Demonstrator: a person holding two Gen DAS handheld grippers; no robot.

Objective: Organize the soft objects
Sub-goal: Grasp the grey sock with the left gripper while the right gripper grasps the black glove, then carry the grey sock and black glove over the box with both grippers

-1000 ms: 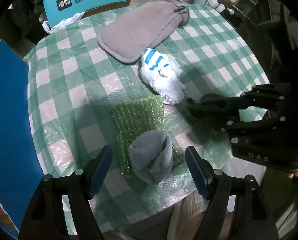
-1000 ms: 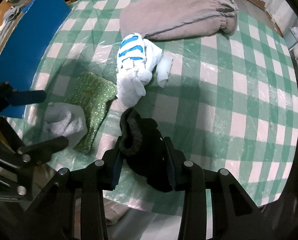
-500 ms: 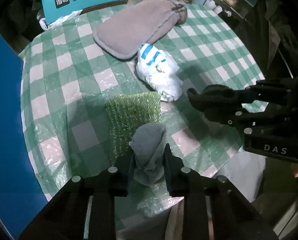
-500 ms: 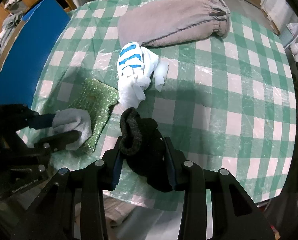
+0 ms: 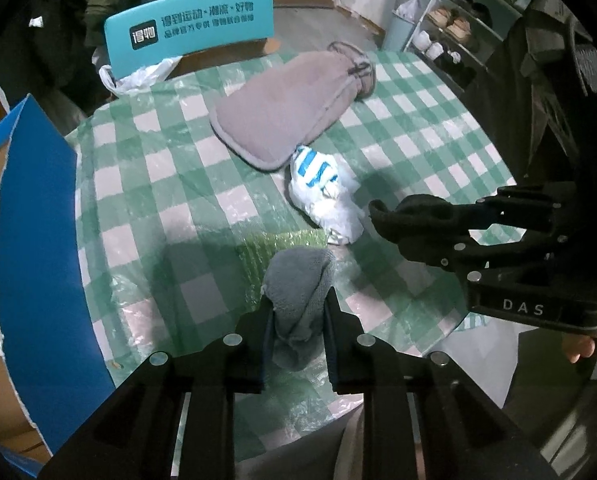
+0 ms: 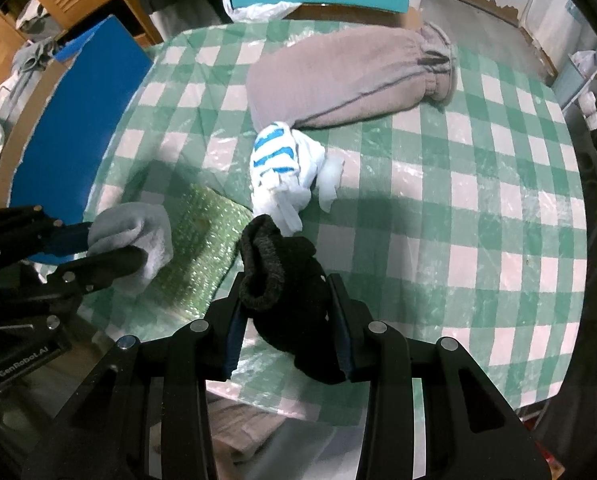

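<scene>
Left gripper (image 5: 298,320) is closing on the grey sock (image 5: 300,280), pads pinching its bunched lower half while the cuff end pokes up loose above the jaws. It sits at the near edge of the table (image 5: 146,168), just over the green sponge cloth (image 6: 202,248). Right gripper (image 6: 288,312) is clamped on the black sock (image 6: 286,276), ribbed cuff flopping over to the left of the jaws, also above the near edge. Both look light and limp, so I'd judge they'll sag and swing from wherever they're pinched; a bite through the thick folded middle should hold better than a bite on a single layer at the tip. Knit fabric isn't slippery, nothing to break here. The striped white bundle (image 6: 282,168) lies mid-table, touching the bottom end of the long grey pouch (image 6: 350,76) that stretches toward the far right corner. That pouch looks bulkier and floppier; its gathered neck seems the surest place to grab.
</scene>
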